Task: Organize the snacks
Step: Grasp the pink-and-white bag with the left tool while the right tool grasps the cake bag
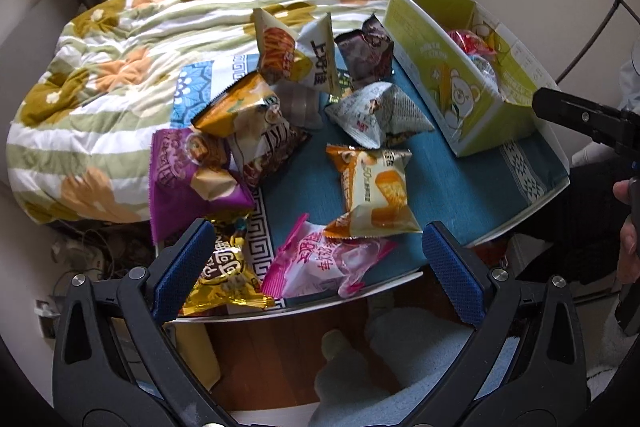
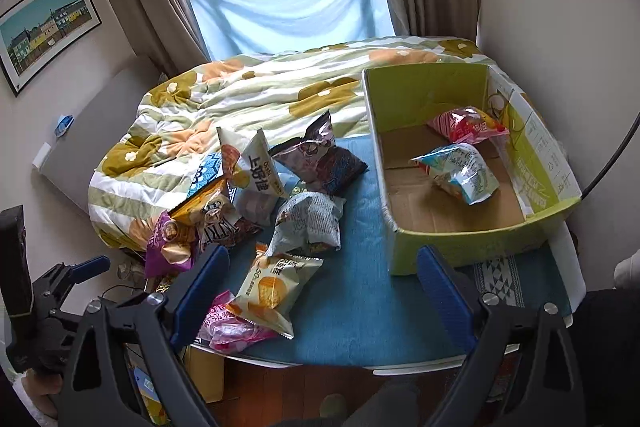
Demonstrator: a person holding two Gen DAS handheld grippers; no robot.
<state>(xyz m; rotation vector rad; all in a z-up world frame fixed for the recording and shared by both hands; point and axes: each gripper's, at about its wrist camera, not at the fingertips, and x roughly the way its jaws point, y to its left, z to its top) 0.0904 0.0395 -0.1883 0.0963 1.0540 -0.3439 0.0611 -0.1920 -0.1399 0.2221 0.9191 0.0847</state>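
While both sets of fingers hung spread wide and empty over the near edge of the desk [image 2: 360, 307], the loose snacks lay ahead of them and the green box [image 2: 460, 239] waited to the right. Two packets, a red one [image 2: 466, 125] and a pale blue one [image 2: 464, 173], already rested inside the box; the rest were heaped on the blue cloth ahead and to the left.

The left gripper [image 1: 316, 267] sat closest to the work. A pink packet [image 1: 320, 263] lay just ahead of and between its fingers, its long axis running roughly across the gap, and a gold packet [image 1: 224, 275] sat against the inner face of its left finger [image 1: 180, 267]. An orange-and-cream packet [image 1: 372, 191] lay a little farther ahead, its long axis pointing away from the fingers.

The right gripper [image 2: 320, 299] faced the open stretch of cloth between pile and box. From there the orange-and-cream packet [image 2: 272, 291] lay just inside its left finger [image 2: 200, 299], with the box's near corner just ahead of its right finger [image 2: 444, 295].

By position, the left hand looked better placed for the pink packet, which would probably need turning of the wrist to pinch it across its narrow side. The carry to the box would run rightward, across the right gripper's line.
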